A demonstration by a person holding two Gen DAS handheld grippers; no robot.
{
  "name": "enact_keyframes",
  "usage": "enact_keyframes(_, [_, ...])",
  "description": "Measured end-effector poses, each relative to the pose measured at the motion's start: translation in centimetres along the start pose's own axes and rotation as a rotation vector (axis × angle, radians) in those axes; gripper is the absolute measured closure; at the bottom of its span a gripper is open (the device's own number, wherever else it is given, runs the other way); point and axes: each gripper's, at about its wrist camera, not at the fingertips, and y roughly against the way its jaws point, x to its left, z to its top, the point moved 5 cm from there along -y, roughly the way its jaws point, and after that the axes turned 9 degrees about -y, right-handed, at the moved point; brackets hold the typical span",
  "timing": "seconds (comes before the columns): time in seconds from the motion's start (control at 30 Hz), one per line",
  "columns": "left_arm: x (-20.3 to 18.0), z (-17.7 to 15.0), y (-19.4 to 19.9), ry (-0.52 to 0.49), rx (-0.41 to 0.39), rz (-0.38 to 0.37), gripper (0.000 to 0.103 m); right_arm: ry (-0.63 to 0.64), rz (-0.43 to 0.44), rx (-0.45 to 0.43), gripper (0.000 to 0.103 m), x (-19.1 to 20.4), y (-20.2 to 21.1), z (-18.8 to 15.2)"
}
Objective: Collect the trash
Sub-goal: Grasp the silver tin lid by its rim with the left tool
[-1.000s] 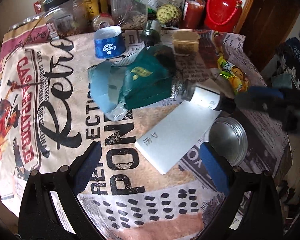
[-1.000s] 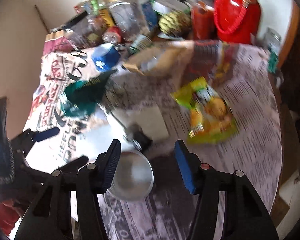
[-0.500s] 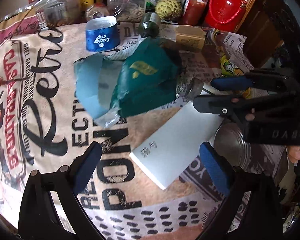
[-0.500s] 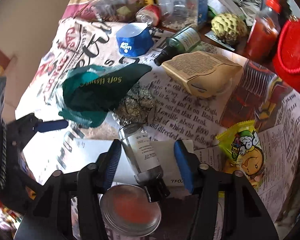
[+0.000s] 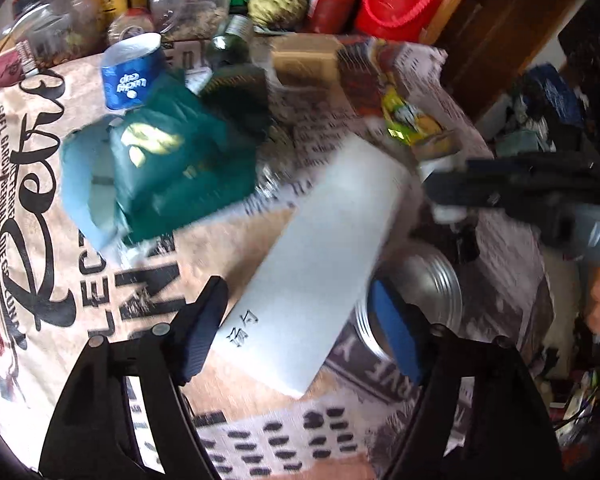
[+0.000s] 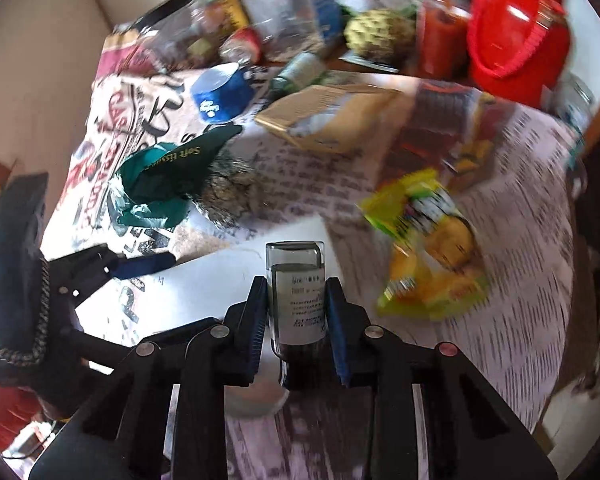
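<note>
My right gripper (image 6: 296, 312) is shut on a small clear glass bottle (image 6: 297, 280) with a white label and a dark cap, held above the table. My left gripper (image 5: 300, 328) is open around the near end of a flat white box (image 5: 320, 256). The right gripper also shows in the left wrist view (image 5: 500, 196) at the right. Other trash lies on the table: a green tissue pack (image 5: 180, 160), a blue paper cup (image 5: 130, 74), a foil ball (image 6: 232, 192), a brown paper bag (image 6: 324, 116) and a yellow snack packet (image 6: 428, 248).
A round metal tin (image 5: 428, 292) sits beside the white box. Jars, a green bottle (image 6: 300, 70), a sauce bottle (image 6: 440, 32) and a red jug (image 6: 516, 32) crowd the back of the table. The table's right edge (image 6: 572, 320) drops off near a dark cabinet.
My right gripper has shut on the glass bottle and lifted it off the white box. My left gripper has moved forward and now straddles the near end of the white box.
</note>
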Motion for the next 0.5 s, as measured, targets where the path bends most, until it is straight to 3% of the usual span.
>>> enact_keyframes(0.13, [-1.7,-1.3,0.2,-0.057,0.03,0.005,0.034,-0.085,-0.007,-0.009,0.077,-1.6,1.4,-1.4])
enact_keyframes(0.2, [-2.1,-1.9,0.4,-0.081,0.034,0.023,0.046,-0.114,-0.011,-0.007,0.077,-2.1,1.9,-2.1])
enact_keyframes(0.23, [-2.2,-2.0,0.5,-0.093,0.039,0.034,0.046,-0.123,-0.015,-0.008,0.077,-2.3,2.1,-2.4])
enact_keyframes(0.5, [-1.0,-4.1,2.0,0.023,0.061,0.047,0.047,-0.146,-0.014,-0.012,0.077,-3.4,3.5,-3.7])
